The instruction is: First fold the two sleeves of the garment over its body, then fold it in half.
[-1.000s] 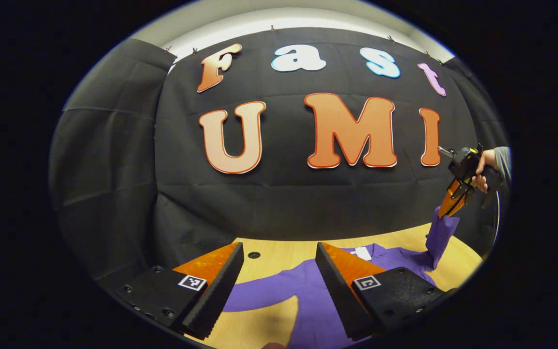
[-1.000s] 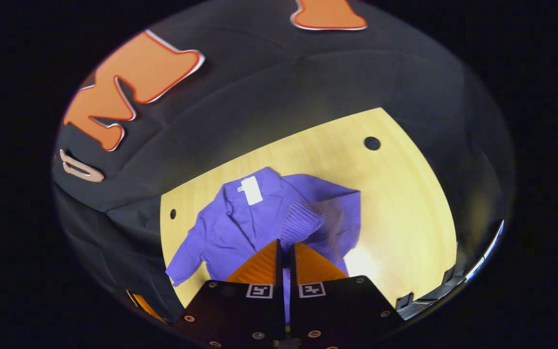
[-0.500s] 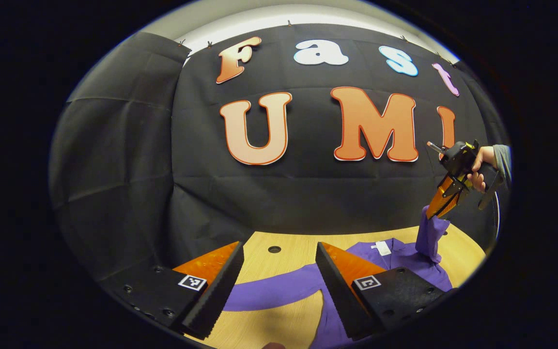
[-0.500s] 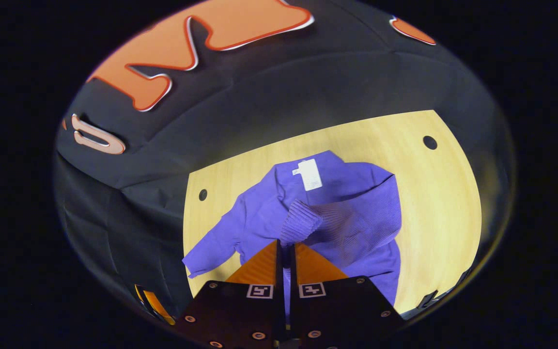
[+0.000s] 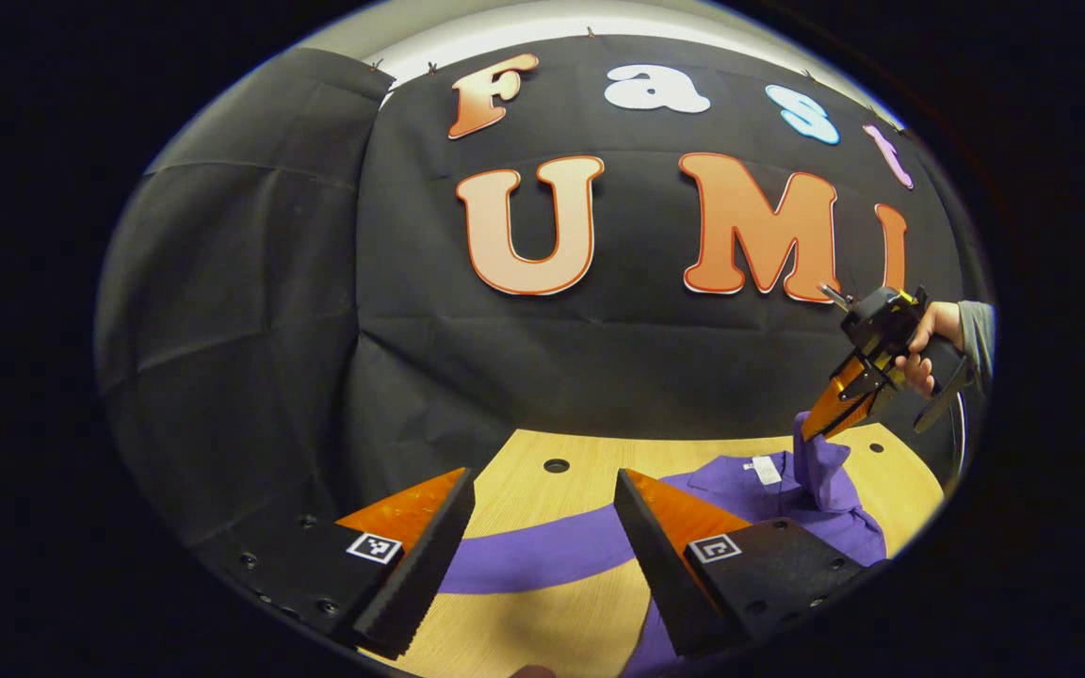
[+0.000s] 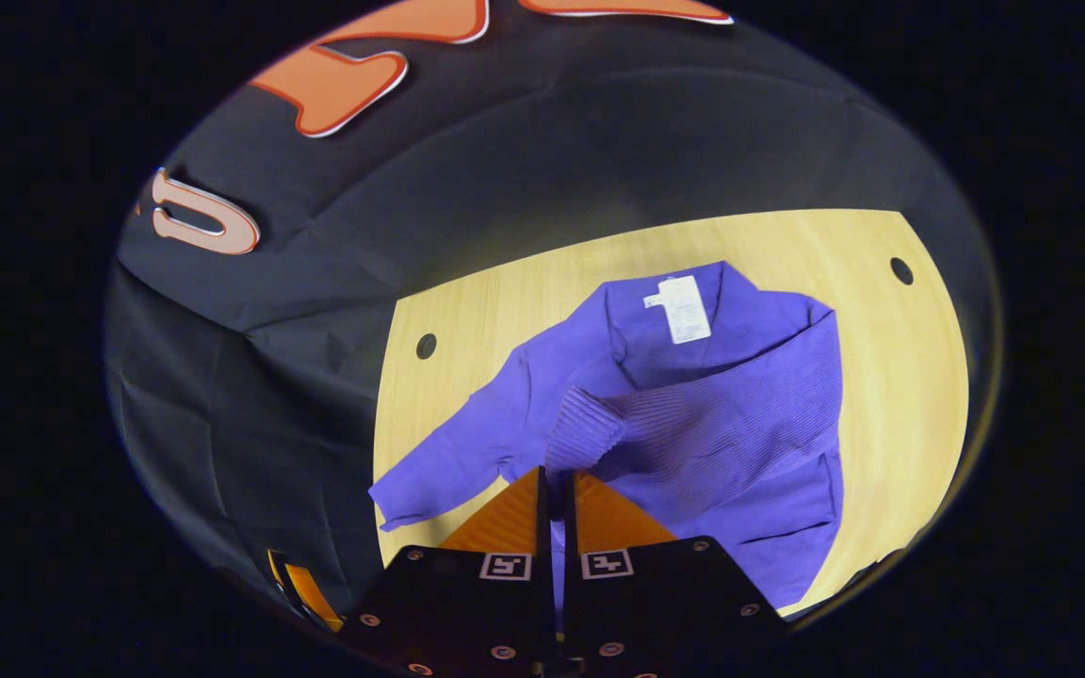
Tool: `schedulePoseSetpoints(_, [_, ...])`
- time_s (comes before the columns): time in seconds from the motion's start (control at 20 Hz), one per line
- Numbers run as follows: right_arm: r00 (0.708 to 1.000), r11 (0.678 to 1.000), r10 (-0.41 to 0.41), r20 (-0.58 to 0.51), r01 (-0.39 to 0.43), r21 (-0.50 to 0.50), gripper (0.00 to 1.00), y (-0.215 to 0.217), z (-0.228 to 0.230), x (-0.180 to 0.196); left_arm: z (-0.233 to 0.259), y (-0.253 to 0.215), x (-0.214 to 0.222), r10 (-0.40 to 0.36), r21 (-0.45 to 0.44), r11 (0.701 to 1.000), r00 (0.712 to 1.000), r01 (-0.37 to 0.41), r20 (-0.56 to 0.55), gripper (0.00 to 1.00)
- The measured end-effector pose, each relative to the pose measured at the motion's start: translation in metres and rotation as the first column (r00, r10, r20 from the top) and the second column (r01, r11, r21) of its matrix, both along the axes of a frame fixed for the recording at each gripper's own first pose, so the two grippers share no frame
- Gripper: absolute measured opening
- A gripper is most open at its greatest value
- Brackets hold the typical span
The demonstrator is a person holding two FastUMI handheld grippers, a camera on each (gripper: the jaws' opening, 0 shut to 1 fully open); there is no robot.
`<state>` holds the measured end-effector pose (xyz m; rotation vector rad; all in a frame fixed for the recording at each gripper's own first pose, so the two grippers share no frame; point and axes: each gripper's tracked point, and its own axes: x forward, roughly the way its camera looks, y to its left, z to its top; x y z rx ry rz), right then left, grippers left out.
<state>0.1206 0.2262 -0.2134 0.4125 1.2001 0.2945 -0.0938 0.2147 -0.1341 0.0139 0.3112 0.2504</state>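
Nearest to us in the left gripper view, our left gripper [image 5: 542,527] hangs just above the wooden surface [image 5: 524,621] with its two fingers spread wide and nothing between them. Through the gap we see the left sleeve [image 5: 542,562] of the purple garment [image 5: 740,485] stretched out flat across the wood, running from below one finger towards the other. Beyond it lies a small round hole [image 5: 557,465] in the surface.

In the right gripper view, our right gripper [image 6: 554,490] has its fingers pressed together on the ribbed cuff [image 6: 584,431] of the right sleeve [image 6: 721,414]. That sleeve is lifted off the surface and drawn in over the body of the garment, sloping up from the shoulder to the gripper. Below and past it the garment lies spread on the surface, collar away from us, with a white label [image 6: 682,308] inside the neck. The other sleeve reaches out to the left edge of the surface.

Farther off in the left gripper view, we see the right gripper, held by a hand [image 5: 924,344] in a grey sleeve, pulling the purple cloth up into a peak over the garment. The black booth wall [image 5: 316,311] stands behind.
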Motion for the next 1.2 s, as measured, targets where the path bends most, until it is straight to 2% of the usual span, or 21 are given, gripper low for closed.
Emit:
schedulePoseSetpoints(0.3, [1.000, 0.995, 0.015, -0.012, -0.014, 0.100, 0.07, 0.035, 0.000, 0.000, -0.013, 0.010, 0.000, 0.018, -0.006, 1.000, 0.999, -0.019, -0.028, 0.94])
schedulePoseSetpoints(0.4, [1.000, 0.992, 0.025, 0.007, -0.026, 0.127, 0.15, 0.037, 0.007, 0.001, -0.016, 0.011, 0.002, 0.020, 0.001, 1.000, 0.999, -0.020, -0.036, 0.95])
schedulePoseSetpoints(0.55, [0.997, 0.994, 0.027, 0.078, -0.035, 0.107, 0.53, 0.019, 0.021, 0.005, -0.024, 0.015, 0.011, 0.022, 0.012, 1.000, 0.998, -0.021, -0.052, 0.95])
schedulePoseSetpoints(0.6, [0.994, 0.995, 0.020, 0.109, -0.030, 0.090, 0.60, 0.007, 0.026, 0.007, -0.027, 0.018, 0.014, 0.022, 0.020, 1.000, 0.998, -0.021, -0.062, 0.95])
schedulePoseSetpoints(0.65, [0.989, 0.997, 0.012, 0.148, -0.023, 0.075, 0.82, -0.007, 0.033, 0.009, -0.030, 0.021, 0.017, 0.020, 0.028, 0.999, 0.997, -0.018, -0.077, 0.94])
schedulePoseSetpoints(0.7, [0.983, 0.998, 0.000, 0.186, -0.011, 0.059, 0.77, -0.020, 0.040, 0.011, -0.031, 0.024, 0.021, 0.017, 0.038, 0.999, 0.996, -0.014, -0.083, 0.94])
schedulePoseSetpoints(0.75, [0.973, 0.999, -0.011, 0.228, 0.002, 0.040, 0.85, -0.033, 0.047, 0.014, -0.033, 0.027, 0.024, 0.017, 0.048, 0.999, 0.995, -0.012, -0.100, 0.94])
schedulePoseSetpoints(0.85, [0.952, 0.999, -0.039, 0.304, 0.042, -0.002, 0.94, -0.064, 0.061, 0.014, -0.038, 0.034, 0.031, 0.010, 0.055, 0.998, 0.991, -0.003, -0.132, 0.94])
schedulePoseSetpoints(0.95, [0.931, 0.996, -0.062, 0.359, 0.079, -0.032, 0.97, -0.088, 0.074, 0.009, -0.048, 0.044, 0.039, 0.008, 0.035, 0.999, 0.983, -0.001, -0.182, 0.94])
schedulePoseSetpoints(1.05, [0.907, 0.992, -0.078, 0.413, 0.113, -0.061, 0.98, -0.111, 0.084, 0.001, -0.063, 0.053, 0.047, 0.010, -0.007, 1.000, 0.970, -0.012, -0.242, 0.94])
schedulePoseSetpoints(1.2, [0.869, 0.978, -0.087, 0.488, 0.167, -0.123, 0.98, -0.142, 0.093, -0.010, -0.084, 0.065, 0.058, 0.000, -0.059, 0.998, 0.936, -0.023, -0.352, 0.94])
